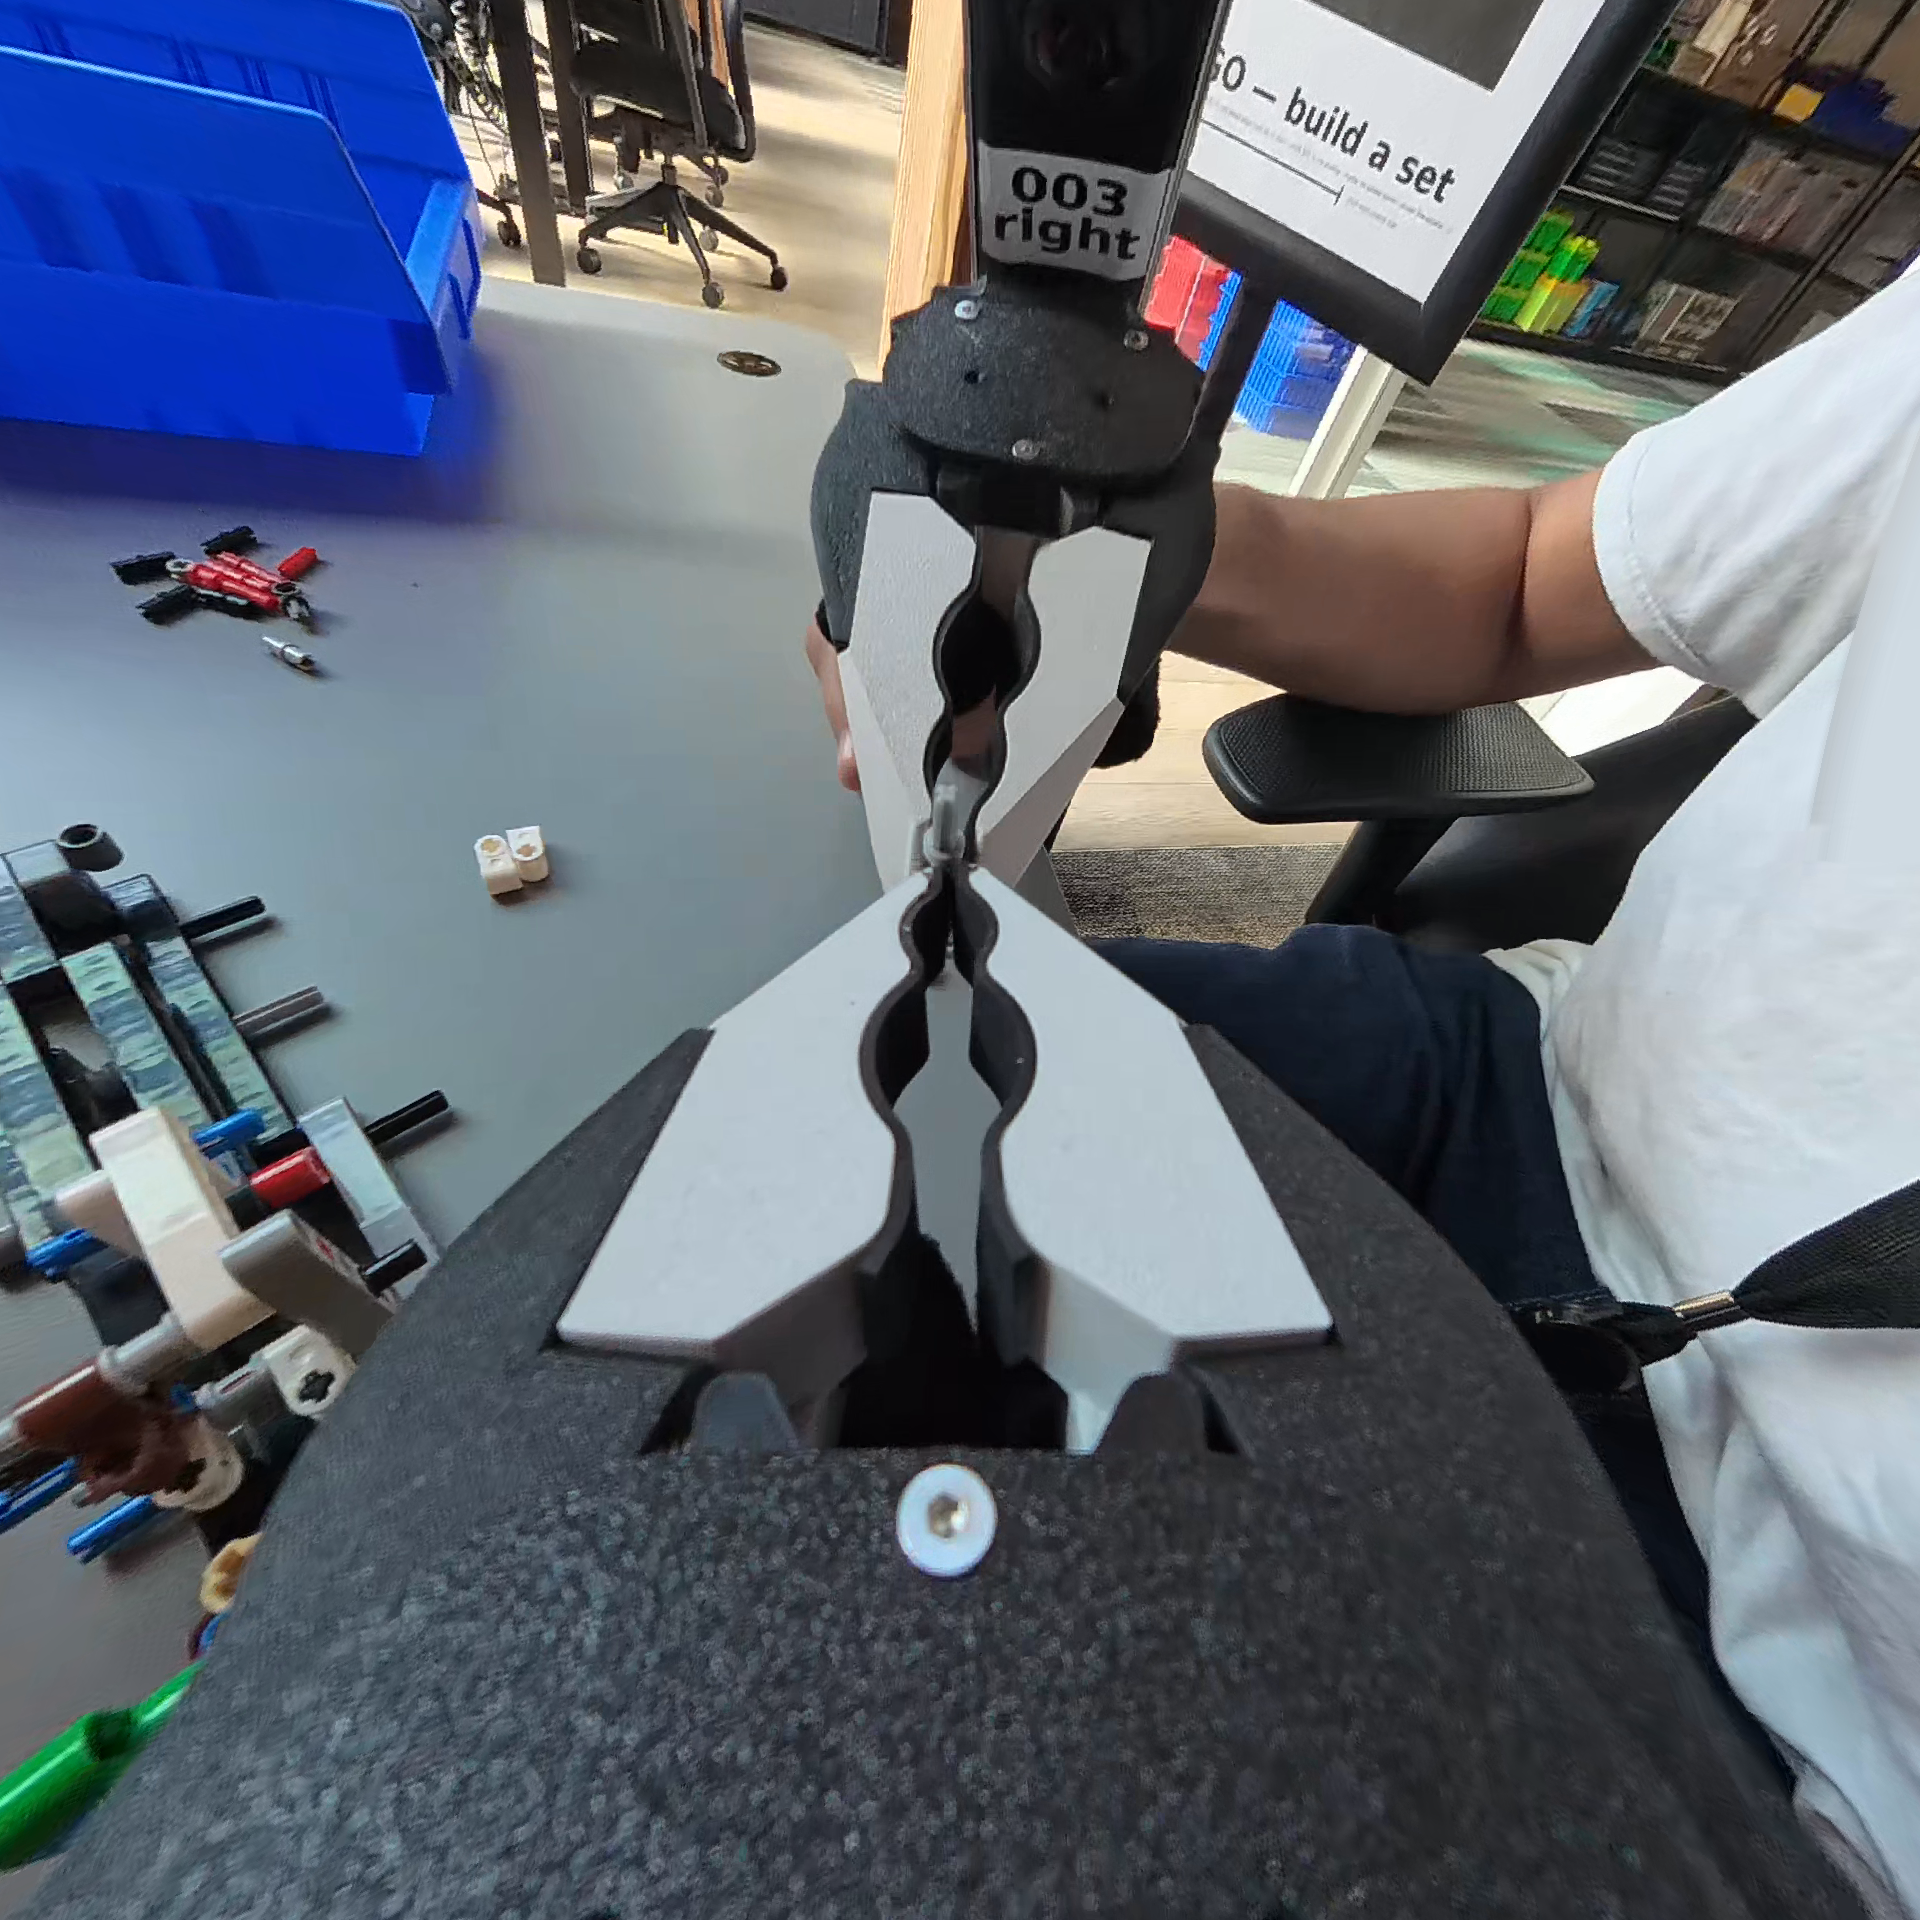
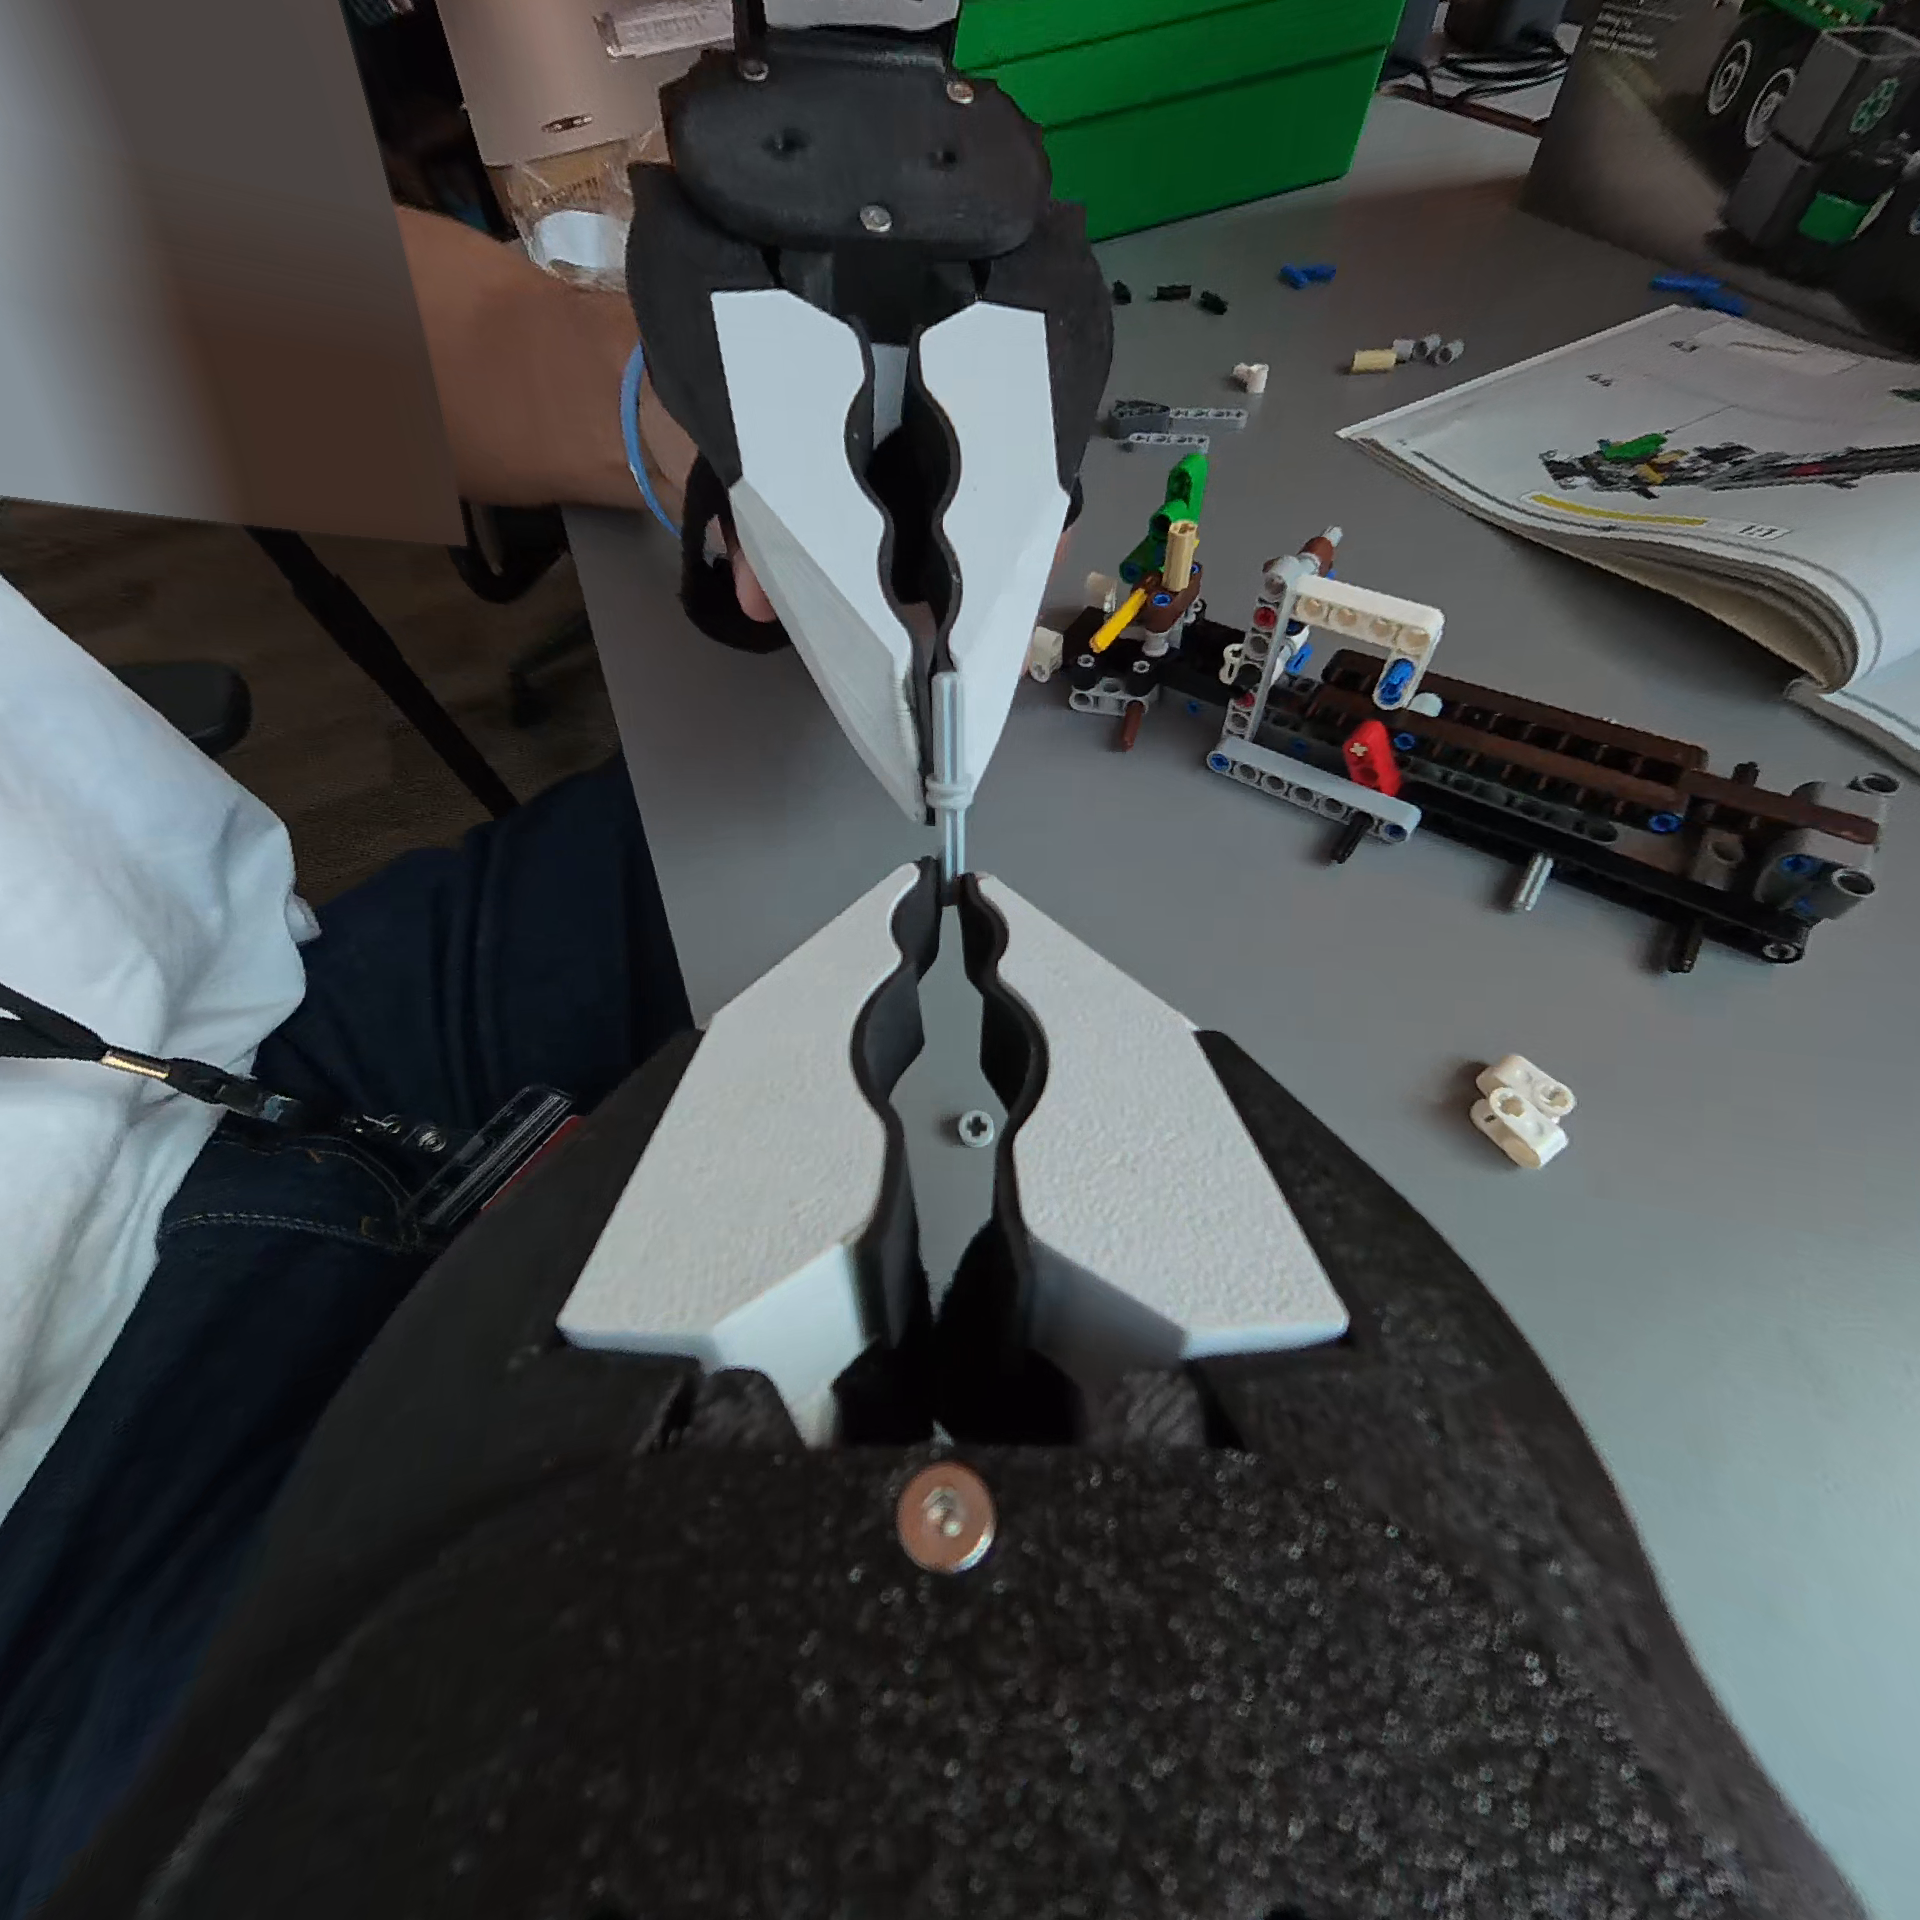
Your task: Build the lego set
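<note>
Grey tabletop is carrying the loose parts while the person is sitting at its edge, working the 2 tools out over the lap. Both grippers are meeting tip to tip: the left gripper is pinching one end of a thin light-grey axle piece, and the right gripper is pinching the other end, each pair of fingers pressed nearly together around it. Well apart from them, the long dark lego assembly is lying on the table, with a white frame standing on it and a green-topped cluster at its near end. 2 small cream connectors are resting side by side closer to the right gripper. An open instruction booklet is lying beyond the assembly, and blue bins are sitting at the far end of the table.
</note>
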`<act>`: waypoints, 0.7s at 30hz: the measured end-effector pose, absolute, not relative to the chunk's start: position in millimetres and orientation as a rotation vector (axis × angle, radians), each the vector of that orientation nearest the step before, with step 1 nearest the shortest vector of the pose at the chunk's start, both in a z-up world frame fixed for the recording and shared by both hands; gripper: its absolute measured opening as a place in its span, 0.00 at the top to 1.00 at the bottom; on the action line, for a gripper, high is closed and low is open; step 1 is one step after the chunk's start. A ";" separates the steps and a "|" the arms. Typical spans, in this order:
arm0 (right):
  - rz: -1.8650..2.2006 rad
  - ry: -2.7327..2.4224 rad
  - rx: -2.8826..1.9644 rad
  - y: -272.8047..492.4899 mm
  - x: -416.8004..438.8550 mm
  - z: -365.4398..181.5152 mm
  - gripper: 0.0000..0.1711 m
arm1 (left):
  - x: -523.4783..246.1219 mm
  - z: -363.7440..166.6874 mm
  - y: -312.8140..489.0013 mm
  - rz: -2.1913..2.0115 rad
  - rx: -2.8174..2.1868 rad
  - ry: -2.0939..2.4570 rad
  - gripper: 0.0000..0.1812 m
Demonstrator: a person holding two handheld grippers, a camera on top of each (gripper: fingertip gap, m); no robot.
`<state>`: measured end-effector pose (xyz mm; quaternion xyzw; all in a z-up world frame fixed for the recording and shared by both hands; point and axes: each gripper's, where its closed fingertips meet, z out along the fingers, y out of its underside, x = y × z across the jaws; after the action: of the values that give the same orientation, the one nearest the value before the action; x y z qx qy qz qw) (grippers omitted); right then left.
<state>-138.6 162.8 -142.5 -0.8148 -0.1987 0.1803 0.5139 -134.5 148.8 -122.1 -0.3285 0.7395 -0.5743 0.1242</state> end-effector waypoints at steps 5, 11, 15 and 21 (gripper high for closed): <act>0.508 -0.423 -1.924 164.3 -140.0 -135.0 0.99 | -130.2 -114.7 153.4 -1.671 -0.938 2.080 0.98; 0.546 -0.392 -1.915 165.6 -143.7 -130.7 0.99 | -130.1 -110.4 153.9 -1.729 -0.932 2.048 0.94; 0.571 -0.356 -1.904 167.3 -141.9 -129.0 0.99 | -129.7 -108.1 154.5 -1.733 -0.922 2.031 0.95; 0.575 -0.325 -1.891 169.9 -140.8 -127.0 0.99 | -127.3 -105.3 157.3 -1.749 -0.972 2.016 0.89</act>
<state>-140.8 169.9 -127.0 -0.7953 -0.1368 0.2417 0.5389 -127.3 157.3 -105.3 -0.3383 0.7017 -0.6088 0.1503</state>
